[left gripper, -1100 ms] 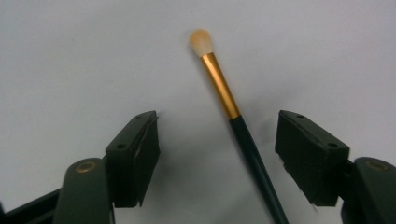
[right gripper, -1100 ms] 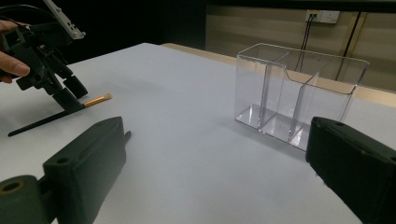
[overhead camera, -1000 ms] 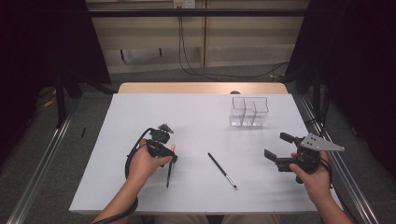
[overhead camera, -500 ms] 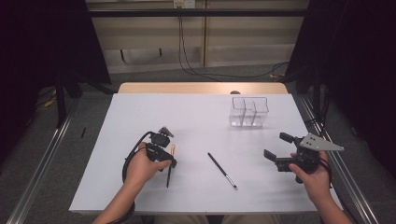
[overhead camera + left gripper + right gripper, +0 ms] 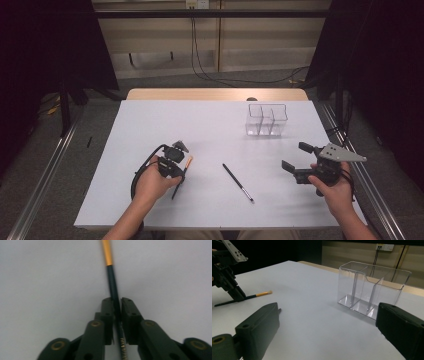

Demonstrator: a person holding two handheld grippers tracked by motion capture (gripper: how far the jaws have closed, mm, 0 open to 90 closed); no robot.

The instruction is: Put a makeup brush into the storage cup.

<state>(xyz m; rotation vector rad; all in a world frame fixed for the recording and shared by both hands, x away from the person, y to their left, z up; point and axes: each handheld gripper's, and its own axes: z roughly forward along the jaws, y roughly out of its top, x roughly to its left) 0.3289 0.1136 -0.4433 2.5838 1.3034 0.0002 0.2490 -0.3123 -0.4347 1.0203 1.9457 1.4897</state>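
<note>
Your left gripper (image 5: 175, 167), at about 7 o'clock on the white table (image 5: 210, 130), has its jaws pinched nearly together on the dark shaft of a slim black-handled brush with an orange-gold ferrule (image 5: 113, 290). The grip sits near mid-shaft, probably so the brush balances when lifted, and the brush appears to lie on or just above the surface.

Your right gripper (image 5: 295, 169), at 4 o'clock, is spread wide and holds nothing; it points toward the table's middle, likely waiting.

A second thin black brush with a silver ferrule (image 5: 238, 182) lies loose between your hands, near 6 o'clock.

The clear plastic organiser with three compartments (image 5: 266, 120) stands empty at 1 o'clock, a likely home for the brushes.

The count: two brushes, one organiser, two grippers.
</note>
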